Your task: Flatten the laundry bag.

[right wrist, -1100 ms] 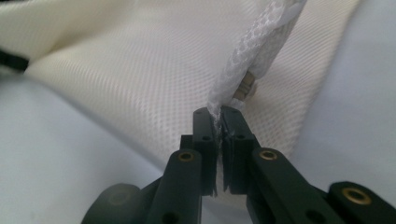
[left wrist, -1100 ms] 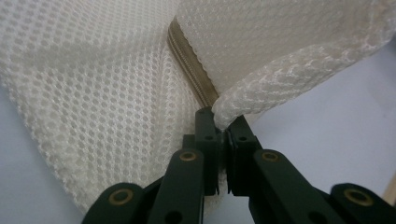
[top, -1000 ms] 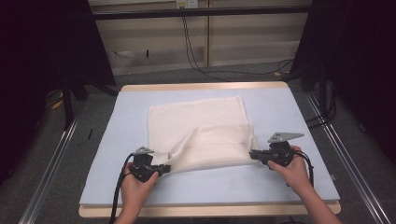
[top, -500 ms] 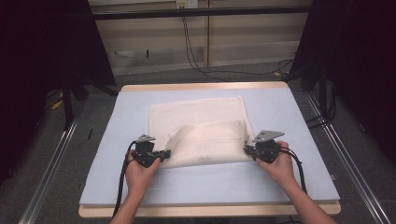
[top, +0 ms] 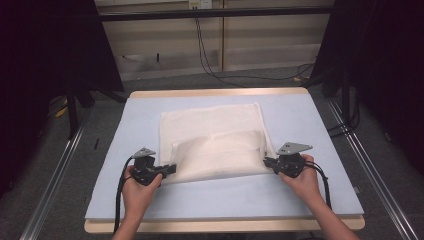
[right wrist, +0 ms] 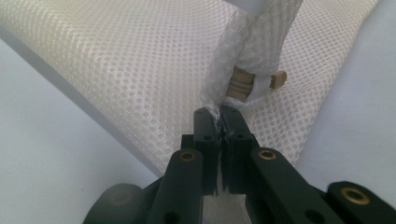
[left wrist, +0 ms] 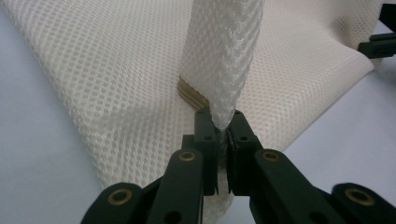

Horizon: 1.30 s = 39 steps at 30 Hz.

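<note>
**Both grippers clamped on the near edge of a mesh cloth**

We see a counter (top: 320,200) with a pale blue top and a wooden rim, standing on a grey floor (top: 65,165) between metal rails, with black cables (top: 210,55) trailing along the wall behind it

On the middle of the counter lies the cream mesh cloth (top: 210,125), the largest thing on it; its far part lies flat, while its near part is folded back over itself and forms a raised band running from one gripper to the other

The left gripper (top: 167,170), held in the left hand (top: 137,187), sits at the near left corner of that band; in the left gripper view its jaws are closed tight on a bunched fold of the cloth (left wrist: 224,60) that rises straight up from between them. The right gripper (top: 267,162), held in the right hand (top: 302,177), grips the near right corner; in the right gripper view its jaws are pressed together on a thin pinch of the cloth (right wrist: 252,42)

Just above each pinch we make out a small tan piece (right wrist: 247,84) sewn at the cloth's edge, perhaps a zip end or tab, though the view is too close to be sure; one shows in the left gripper view too (left wrist: 191,93)
</note>
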{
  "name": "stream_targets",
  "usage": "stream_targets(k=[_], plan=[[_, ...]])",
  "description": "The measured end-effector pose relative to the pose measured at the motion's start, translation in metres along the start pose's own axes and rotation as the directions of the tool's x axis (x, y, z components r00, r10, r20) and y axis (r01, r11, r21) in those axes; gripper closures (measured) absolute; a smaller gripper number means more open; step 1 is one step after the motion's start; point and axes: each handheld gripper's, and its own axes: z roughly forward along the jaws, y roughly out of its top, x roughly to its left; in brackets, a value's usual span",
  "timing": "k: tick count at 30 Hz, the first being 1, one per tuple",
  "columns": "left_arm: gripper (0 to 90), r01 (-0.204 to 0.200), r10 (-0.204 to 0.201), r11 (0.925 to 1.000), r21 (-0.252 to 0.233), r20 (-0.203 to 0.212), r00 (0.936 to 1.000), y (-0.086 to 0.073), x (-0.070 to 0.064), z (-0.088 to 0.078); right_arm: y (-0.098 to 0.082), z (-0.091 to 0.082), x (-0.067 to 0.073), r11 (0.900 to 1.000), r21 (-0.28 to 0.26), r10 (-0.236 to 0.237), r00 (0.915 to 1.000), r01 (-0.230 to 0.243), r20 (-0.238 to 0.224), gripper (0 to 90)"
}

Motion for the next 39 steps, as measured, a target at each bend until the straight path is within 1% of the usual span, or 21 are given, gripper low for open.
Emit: stream_targets(k=[3,6,7,8,9,11,12,13,15,16,18,19,20,24,26,27,29,31,33,35,39], plan=[[85.1,0.003,-0.003,1.0000,-0.006,0.017,0.9999,-0.003,-0.002,-0.010,-0.001,0.001,0.002,1.000,0.001,-0.006,1.0000,0.006,0.007,85.9],[85.0,0.002,-0.002,1.0000,0.000,0.022,0.9998,-0.009,-0.004,-0.018,-0.001,0.001,0.002,1.000,0.002,-0.008,0.9999,0.008,0.008,85.9],[85.0,0.004,-0.004,1.0000,0.002,0.023,0.9997,-0.012,-0.006,-0.019,-0.001,0.001,0.002,1.000,0.001,-0.002,1.0000,0.002,0.001,85.9],[85.0,-0.002,0.002,0.9998,0.018,0.026,0.9997,-0.013,-0.006,-0.020,-0.002,0.000,0.001,1.000,-0.004,0.012,0.9999,-0.012,-0.003,85.9],[85.1,0.003,-0.004,0.9998,0.018,0.026,0.9997,-0.016,-0.006,-0.021,-0.002,0.000,0.000,1.000,-0.005,0.023,0.9997,-0.023,-0.005,85.9],[85.0,0.009,-0.010,0.9996,0.028,0.034,0.9994,-0.019,-0.005,-0.022,0.000,-0.003,-0.001,1.000,-0.001,0.025,0.9997,-0.025,0.000,85.8],[85.0,0.011,-0.011,0.9995,0.031,0.029,0.9995,-0.020,-0.004,-0.024,0.000,-0.003,-0.001,1.000,-0.001,0.025,0.9997,-0.025,0.000,85.8],[85.0,0.019,-0.020,0.9994,0.030,0.036,0.9991,-0.021,-0.005,-0.025,0.000,-0.005,-0.001,1.000,-0.002,0.031,0.9995,-0.031,0.003,85.8],[85.1,0.011,-0.012,0.9992,0.040,0.034,0.9993,-0.023,-0.007,-0.026,0.000,-0.011,-0.004,0.999,-0.018,0.031,0.9993,-0.031,0.018,85.7],[85.1,0.011,-0.012,0.9990,0.043,0.034,0.9993,-0.024,-0.008,-0.026,-0.001,-0.015,-0.006,0.999,-0.022,0.048,0.9985,-0.048,0.024,85.7],[85.0,0.018,-0.019,0.9990,0.041,0.035,0.9992,-0.025,-0.007,-0.028,-0.004,-0.020,-0.010,0.997,-0.036,0.063,0.9975,-0.061,0.034,85.6],[85.0,0.025,-0.026,0.9989,0.040,0.037,0.9990,-0.025,-0.007,-0.029,-0.006,-0.022,-0.012,0.997,-0.039,0.067,0.9974,-0.065,0.026,85.6],[84.9,0.021,-0.023,0.9989,0.042,0.036,0.9991,-0.024,-0.007,-0.029,-0.008,-0.025,-0.012,0.997,-0.049,0.068,0.9976,-0.067,0.016,85.6],[84.6,0.023,-0.025,0.9988,0.043,0.038,0.9990,-0.026,-0.011,-0.033,-0.013,-0.031,-0.011,0.996,-0.058,0.063,0.9980,-0.062,0.002,85.4],[84.5,0.034,-0.036,0.9986,0.041,0.040,0.9986,-0.027,-0.010,-0.035,-0.016,-0.035,-0.010,0.997,-0.055,0.055,0.9984,-0.056,-0.009,85.4],[84.4,0.037,-0.039,0.9987,0.035,0.031,0.9988,-0.027,-0.008,-0.037,-0.017,-0.036,-0.010,0.997,-0.056,0.057,0.9983,-0.058,-0.012,85.4],[84.1,0.062,-0.063,0.9977,0.028,0.031,0.9975,-0.029,-0.005,-0.040,-0.019,-0.039,-0.009,0.997,-0.061,0.049,0.9986,-0.050,-0.018,85.2],[84.0,0.072,-0.073,0.9969,0.032,0.032,0.9968,-0.031,-0.005,-0.042,-0.021,-0.042,-0.006,0.998,-0.060,0.031,0.9993,-0.032,-0.019,85.2],[83.9,0.069,-0.070,0.9967,0.044,0.039,0.9968,-0.033,-0.006,-0.043,-0.025,-0.044,-0.003,0.998,-0.053,0.032,0.9991,-0.034,-0.027,85.1],[83.9,0.078,-0.080,0.9963,0.036,0.043,0.9959,-0.035,-0.009,-0.045,-0.027,-0.045,-0.002,0.998,-0.051,0.035,0.9989,-0.036,-0.033,85.0],[83.5,0.080,-0.082,0.9958,0.043,0.040,0.9958,-0.038,-0.011,-0.049,-0.030,-0.052,0.000,0.998,-0.054,0.032,0.9984,-0.035,-0.047,84.8]])
